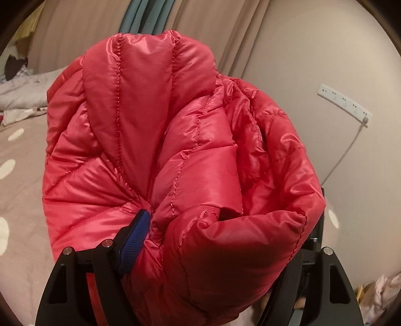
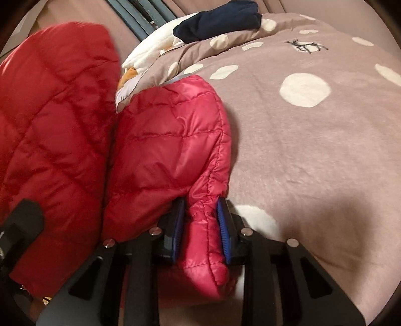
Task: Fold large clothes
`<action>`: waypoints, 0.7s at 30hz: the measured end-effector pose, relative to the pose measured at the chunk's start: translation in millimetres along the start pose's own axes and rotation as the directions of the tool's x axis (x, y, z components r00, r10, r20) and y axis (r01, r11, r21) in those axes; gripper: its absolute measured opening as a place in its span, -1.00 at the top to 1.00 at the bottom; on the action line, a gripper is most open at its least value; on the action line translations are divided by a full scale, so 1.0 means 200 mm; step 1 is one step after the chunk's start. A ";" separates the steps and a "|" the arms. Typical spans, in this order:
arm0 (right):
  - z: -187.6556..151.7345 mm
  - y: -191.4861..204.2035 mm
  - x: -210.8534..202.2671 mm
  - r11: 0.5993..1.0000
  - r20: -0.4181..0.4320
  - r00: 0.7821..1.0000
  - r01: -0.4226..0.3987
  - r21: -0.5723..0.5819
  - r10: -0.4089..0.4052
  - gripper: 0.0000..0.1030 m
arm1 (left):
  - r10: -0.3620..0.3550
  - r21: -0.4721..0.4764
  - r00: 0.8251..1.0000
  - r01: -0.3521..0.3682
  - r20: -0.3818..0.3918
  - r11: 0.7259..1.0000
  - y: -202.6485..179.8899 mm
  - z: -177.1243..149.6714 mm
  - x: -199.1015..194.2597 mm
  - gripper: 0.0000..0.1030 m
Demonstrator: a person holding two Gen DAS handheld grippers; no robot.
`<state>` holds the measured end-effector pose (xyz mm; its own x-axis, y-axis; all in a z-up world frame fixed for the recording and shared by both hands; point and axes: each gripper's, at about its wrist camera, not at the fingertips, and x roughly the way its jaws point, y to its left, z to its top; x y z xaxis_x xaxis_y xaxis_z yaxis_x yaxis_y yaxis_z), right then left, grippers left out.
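Left gripper (image 1: 200, 240) clamped on a bunched fold of the red quilted down jacket (image 1: 160, 150), with only one blue-padded finger (image 1: 135, 240) showing at lower left and the other buried under the fabric. Jacket raised clear of the bed, bulging up and filling most of the left wrist view, its stitched panels radiating from the pinch point. Behind it, a taupe duvet with white dots (image 1: 17, 175) on the left, crumpled pale bedding (image 1: 22, 92) farther back, beige curtains (image 1: 225, 32) across the top. On the wall to the right, a white power strip (image 1: 344, 101) with a cable (image 1: 343, 153) hanging from it.

Right gripper (image 2: 200, 230) closed to a narrow gap around a rolled edge of the same jacket (image 2: 170, 150), both blue pads (image 2: 223, 230) pressing the fabric from either side. Above the grip, a puffy lobe of the jacket, brightly lit; to its left a larger, darker red mass of the garment, blurred. At far left, part of the other gripper's black frame (image 2: 22, 225) against that mass. Spotted duvet (image 2: 313, 150) spread over the bed on the right, with a small deer print (image 2: 304, 46) near the top. Dark navy garment (image 2: 218, 18) lying at the head of the bed, beside a white pillow (image 2: 155, 47).
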<state>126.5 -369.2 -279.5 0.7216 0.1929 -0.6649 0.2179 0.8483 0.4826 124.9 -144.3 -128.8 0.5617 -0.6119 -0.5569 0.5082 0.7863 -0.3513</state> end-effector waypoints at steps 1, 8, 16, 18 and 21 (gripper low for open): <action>0.00 0.00 -0.01 1.000 -0.002 1.000 0.003 0.000 -0.003 0.46 | -0.004 0.001 1.000 0.004 -0.008 1.000 0.00 0.00 0.03 -0.48; -0.01 -0.17 -0.34 0.995 0.079 0.994 0.069 0.073 -0.075 -0.32 | -0.128 0.118 0.984 0.142 -0.121 0.983 -0.18 -0.08 0.25 -0.71; 0.02 -0.08 -0.61 0.990 0.206 0.973 -0.118 0.073 0.101 -0.59 | -0.144 0.093 0.981 0.156 -0.131 0.983 -0.26 -0.06 0.29 -0.71; 0.02 0.01 -0.58 0.985 0.178 0.970 -0.172 0.017 0.166 -0.59 | -0.147 0.092 0.980 0.160 -0.131 0.983 -0.29 -0.06 0.29 -0.71; 0.01 0.10 -0.48 0.995 0.135 0.987 -0.074 -0.072 0.084 -0.37 | -0.167 0.075 0.979 0.176 -0.119 0.981 -0.20 -0.07 0.21 -0.71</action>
<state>62.5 -371.0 -204.1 0.8192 0.1950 -0.5393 0.1155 0.8651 0.4881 119.7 -200.5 -148.2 0.3872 -0.7199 -0.5761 0.6468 0.6574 -0.3867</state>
